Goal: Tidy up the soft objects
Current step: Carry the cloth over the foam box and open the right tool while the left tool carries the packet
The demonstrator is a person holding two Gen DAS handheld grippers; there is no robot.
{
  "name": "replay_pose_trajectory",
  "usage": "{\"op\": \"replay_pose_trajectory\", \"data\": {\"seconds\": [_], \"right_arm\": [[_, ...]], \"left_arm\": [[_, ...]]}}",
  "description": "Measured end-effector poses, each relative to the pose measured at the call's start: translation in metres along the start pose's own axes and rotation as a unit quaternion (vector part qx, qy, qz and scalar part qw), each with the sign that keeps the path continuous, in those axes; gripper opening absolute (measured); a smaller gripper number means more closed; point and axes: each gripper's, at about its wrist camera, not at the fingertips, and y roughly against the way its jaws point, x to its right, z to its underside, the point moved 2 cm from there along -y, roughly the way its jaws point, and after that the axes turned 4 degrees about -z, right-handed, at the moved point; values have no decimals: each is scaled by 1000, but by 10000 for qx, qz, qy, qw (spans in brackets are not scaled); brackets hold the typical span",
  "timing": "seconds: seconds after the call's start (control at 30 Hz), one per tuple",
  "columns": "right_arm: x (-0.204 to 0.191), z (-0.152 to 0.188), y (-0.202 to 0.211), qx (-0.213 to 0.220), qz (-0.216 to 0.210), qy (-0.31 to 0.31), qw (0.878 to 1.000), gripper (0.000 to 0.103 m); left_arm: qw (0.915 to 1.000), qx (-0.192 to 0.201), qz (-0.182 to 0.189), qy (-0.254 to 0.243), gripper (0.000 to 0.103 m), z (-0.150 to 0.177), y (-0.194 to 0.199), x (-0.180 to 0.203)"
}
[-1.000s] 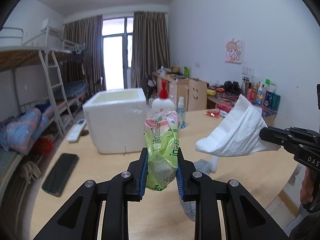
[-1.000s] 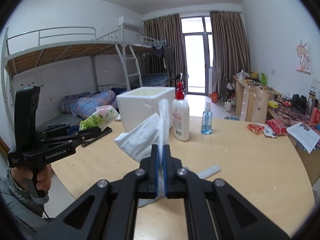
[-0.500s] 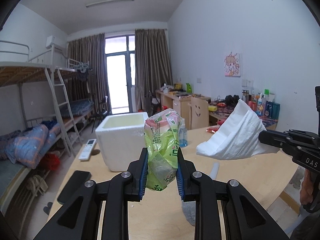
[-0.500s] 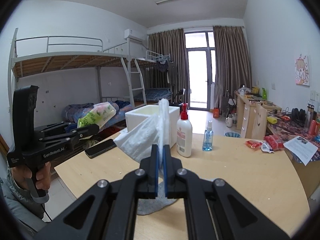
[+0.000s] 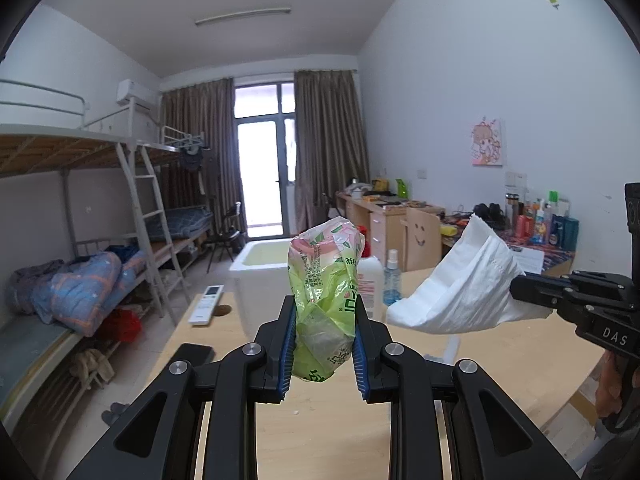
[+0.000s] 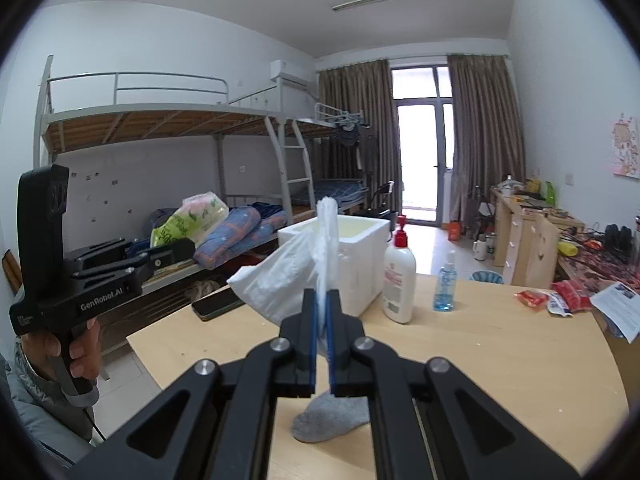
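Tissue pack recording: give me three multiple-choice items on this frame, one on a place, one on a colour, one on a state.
1. Where is the grey sock?
A. on the wooden table
B. in the foam box
C. on the bunk bed

2. Main colour of the tissue pack?
A. blue
B. green
C. black

3. What is the right gripper doing?
A. open and empty
B. shut on the white tissues
C. shut on the spray bottle

Answers: 1 A, it lies flat on the tabletop beneath the gripper; 2 B, green wrapper with a pink top; 3 B, tissues pinched between its pads.
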Motion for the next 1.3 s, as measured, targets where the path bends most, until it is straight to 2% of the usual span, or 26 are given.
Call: {"op": "replay_pose_trajectory", "data": {"seconds": [0.23,0.5,0.9,1.3], "right_arm": [[-12,-4,-18,-86,-249,24,9996,6],[-18,-9,-37,-228,-381,84,9990,6],[-16,-24,-55,-330,-403,62,9986,6],[-10,-47,-80,-439,-306,113,9985,6]], "left_arm": [[9996,-59,-233,124,26,1,-3,-12],[9991,-173,-328,206,26,1,-15,-21],[9988,-321,-219,285,26,-6,-36,-31],[9990,-308,-110,301,26,-25,-59,-46]]}}
